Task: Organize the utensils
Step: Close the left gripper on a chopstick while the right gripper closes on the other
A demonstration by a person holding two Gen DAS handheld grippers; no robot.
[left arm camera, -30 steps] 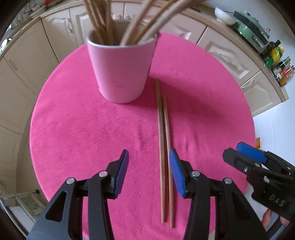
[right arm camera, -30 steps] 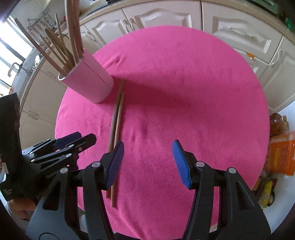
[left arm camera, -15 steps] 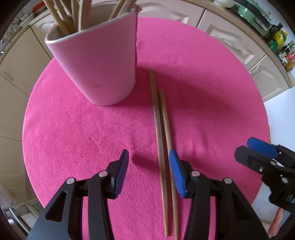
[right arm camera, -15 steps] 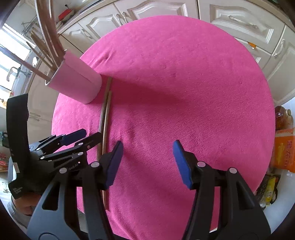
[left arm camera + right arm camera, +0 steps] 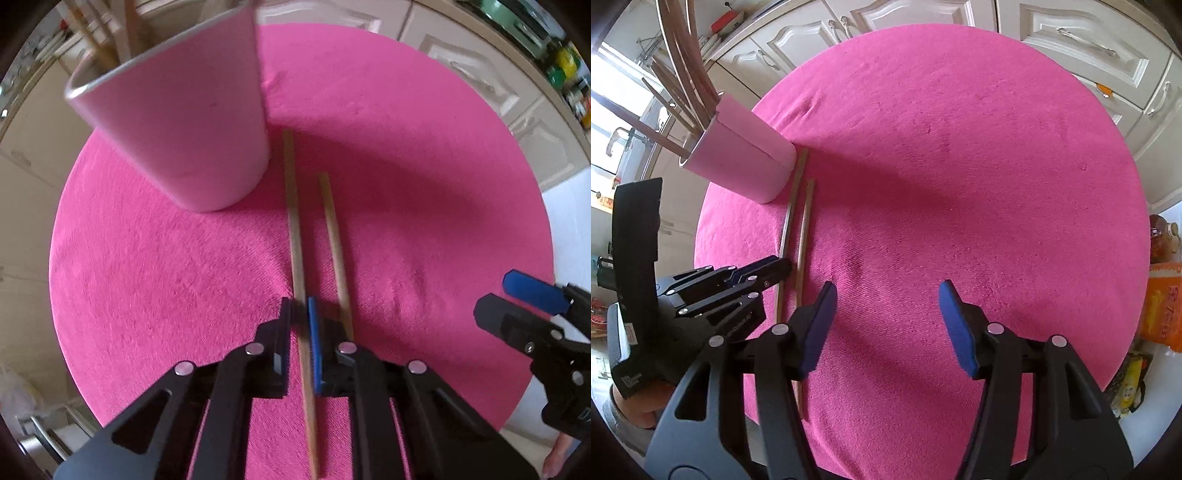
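Left claw (image 5: pixel 300 314): clamped on near chopstick (image 5: pixel 295 229).
Right claw (image 5: pixel 886 325): gaping, idle.
Risk: off-centre grip; stick may pivot, striking holder (image 5: pixel 177 122).

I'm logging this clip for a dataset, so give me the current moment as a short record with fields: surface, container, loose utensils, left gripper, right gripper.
surface: round table under a pink cloth
container: pink cup holding several wooden sticks, standing on the cloth
loose utensils: two chopsticks lying side by side, the longer chopstick nearer the cup, the shorter chopstick beside it
left gripper: jaws closed on the longer chopstick
right gripper: jaws open, holding nothing, above the cloth
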